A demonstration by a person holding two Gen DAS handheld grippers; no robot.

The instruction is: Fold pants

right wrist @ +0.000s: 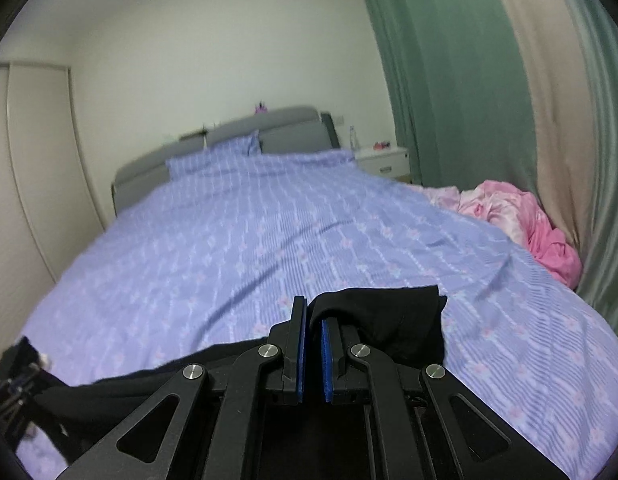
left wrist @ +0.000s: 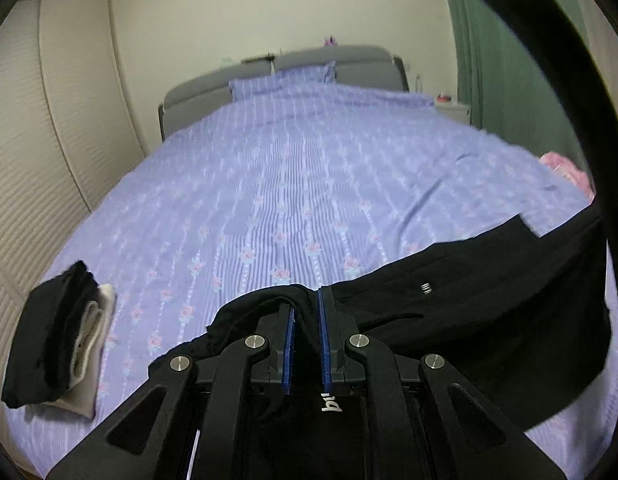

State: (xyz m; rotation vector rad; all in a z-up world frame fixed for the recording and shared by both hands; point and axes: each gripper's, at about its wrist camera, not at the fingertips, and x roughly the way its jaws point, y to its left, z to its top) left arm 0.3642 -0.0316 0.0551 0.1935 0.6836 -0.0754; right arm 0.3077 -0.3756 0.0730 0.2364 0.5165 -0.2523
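Black pants (left wrist: 469,312) hang stretched between my two grippers just above the purple bed (left wrist: 289,184). My left gripper (left wrist: 306,304) is shut on one end of the pants, and the cloth runs off to the right. My right gripper (right wrist: 313,312) is shut on the other end of the pants (right wrist: 389,316), where a fold bunches over its right finger. The cloth sags to the lower left in the right wrist view, where the left gripper (right wrist: 13,392) shows dimly.
A stack of folded black and white clothes (left wrist: 57,340) lies at the bed's left edge. A crumpled pink blanket (right wrist: 521,224) lies at the right edge by green curtains (right wrist: 449,80). A pillow (left wrist: 285,80) and grey headboard (left wrist: 333,60) stand at the far end. A wardrobe (left wrist: 37,140) stands left.
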